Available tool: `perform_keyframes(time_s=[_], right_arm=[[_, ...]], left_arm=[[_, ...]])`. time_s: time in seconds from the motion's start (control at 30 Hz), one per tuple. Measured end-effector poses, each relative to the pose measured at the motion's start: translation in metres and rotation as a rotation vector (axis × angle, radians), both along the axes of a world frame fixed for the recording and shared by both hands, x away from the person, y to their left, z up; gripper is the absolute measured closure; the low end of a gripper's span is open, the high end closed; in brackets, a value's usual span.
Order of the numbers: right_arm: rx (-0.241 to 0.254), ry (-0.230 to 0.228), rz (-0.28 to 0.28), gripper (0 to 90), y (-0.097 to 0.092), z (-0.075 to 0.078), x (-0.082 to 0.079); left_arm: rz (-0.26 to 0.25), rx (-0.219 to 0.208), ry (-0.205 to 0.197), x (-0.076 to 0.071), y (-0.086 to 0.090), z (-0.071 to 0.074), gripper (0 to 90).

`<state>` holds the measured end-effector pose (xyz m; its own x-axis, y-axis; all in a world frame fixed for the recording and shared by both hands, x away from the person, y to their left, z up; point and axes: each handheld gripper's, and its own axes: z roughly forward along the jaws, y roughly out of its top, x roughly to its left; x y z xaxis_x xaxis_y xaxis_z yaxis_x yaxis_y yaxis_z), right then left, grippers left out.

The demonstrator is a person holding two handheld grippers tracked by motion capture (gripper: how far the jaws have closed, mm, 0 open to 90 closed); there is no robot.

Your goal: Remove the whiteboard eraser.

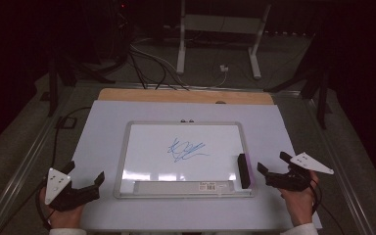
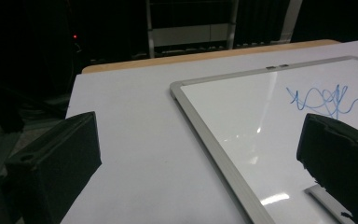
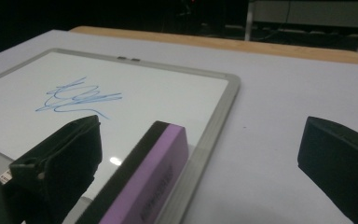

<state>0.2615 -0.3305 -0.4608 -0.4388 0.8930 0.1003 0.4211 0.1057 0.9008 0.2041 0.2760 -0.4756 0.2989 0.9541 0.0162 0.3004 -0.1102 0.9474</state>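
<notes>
Right gripper [image 1: 271,164] jaws spread wide, empty, pointed at the purple eraser [image 1: 244,170] lying just ahead on the whiteboard's [image 1: 186,129] right edge, not touching it. Left gripper [image 1: 85,170] jaws also wide apart, holding nothing, near the board's left frame over bare white table [image 1: 103,122]. Both hands rest low at the table's near corners; blue scribble [image 1: 186,150] sits mid-board.

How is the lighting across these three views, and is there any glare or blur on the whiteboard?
High view: dim, dark surroundings; glare patches along the whiteboard's lower edge. Left gripper view: soft reflections on the board, near jaws blurred. Right gripper view: one small glare spot beside the eraser, whose near end is out of focus; the blue scribble stays legible.
</notes>
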Motion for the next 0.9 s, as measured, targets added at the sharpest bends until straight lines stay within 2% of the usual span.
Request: perform_keyframes(time_s=[0.1, 0.4, 0.9], right_arm=[[-0.016, 0.028, 0.01, 2.7, 0.005, 0.001, 0.004], [-0.011, 0.122, 0.051, 11.6, 0.014, -0.005, 0.012], [-0.012, 0.172, 0.072, 15.5, 0.02, -0.014, 0.015]], left_arm=[[0.001, 0.01, 0.002, 0.0, -0.001, -0.001, 0.4], [0.01, 0.007, 0.007, 0.001, 0.0, -0.003, 0.4], [0.013, 0.022, 0.012, 0.002, 0.0, -0.005, 0.4]])
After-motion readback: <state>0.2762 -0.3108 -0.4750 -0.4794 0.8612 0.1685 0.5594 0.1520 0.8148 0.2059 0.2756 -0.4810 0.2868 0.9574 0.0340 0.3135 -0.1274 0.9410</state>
